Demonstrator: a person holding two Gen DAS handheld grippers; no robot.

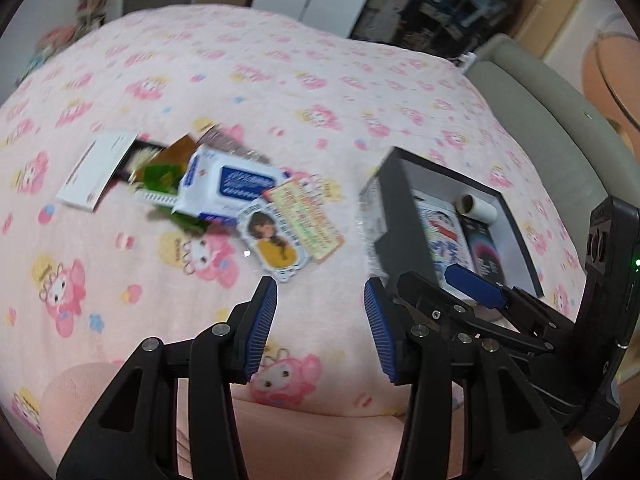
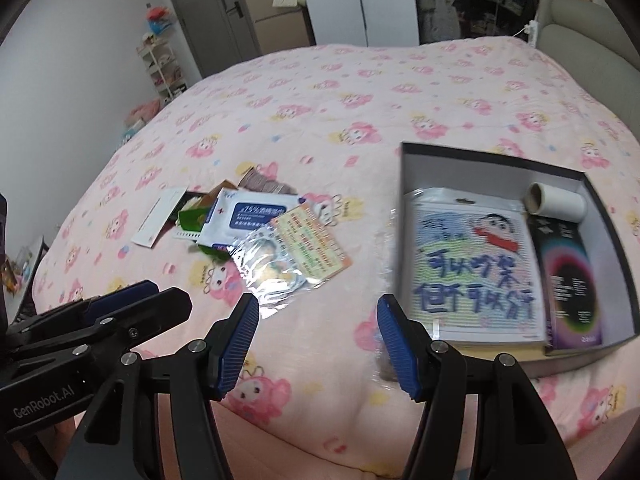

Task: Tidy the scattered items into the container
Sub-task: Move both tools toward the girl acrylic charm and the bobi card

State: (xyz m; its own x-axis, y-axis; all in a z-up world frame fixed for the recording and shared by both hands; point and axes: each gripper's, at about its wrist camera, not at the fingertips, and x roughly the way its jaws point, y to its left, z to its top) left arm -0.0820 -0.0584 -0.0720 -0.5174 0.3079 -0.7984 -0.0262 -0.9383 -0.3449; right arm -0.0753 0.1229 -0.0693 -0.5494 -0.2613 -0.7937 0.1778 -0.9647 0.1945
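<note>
A dark open box (image 2: 408, 168) (image 1: 400, 216) lies on the pink bed, holding a cartoon picture pack (image 2: 472, 268), a dark booklet (image 2: 568, 280) and a white roll (image 2: 556, 200). Left of it lies a scattered pile: a wet-wipes pack (image 2: 256, 212) (image 1: 228, 184), an orange card (image 2: 312, 244) (image 1: 308, 216), a clear sleeve with a girl sticker (image 2: 272, 268) (image 1: 276, 244), a green packet (image 2: 192, 216) and a white card (image 2: 160, 216) (image 1: 96, 172). My left gripper (image 1: 320, 320) is open and empty, near the pile. My right gripper (image 2: 316, 340) is open and empty, between pile and box.
The pink patterned blanket (image 2: 320, 92) covers the whole bed. A grey padded headboard (image 2: 580, 28) stands at the far right. A shelf rack (image 2: 164, 68) and a door (image 2: 208, 12) are beyond the bed's far left.
</note>
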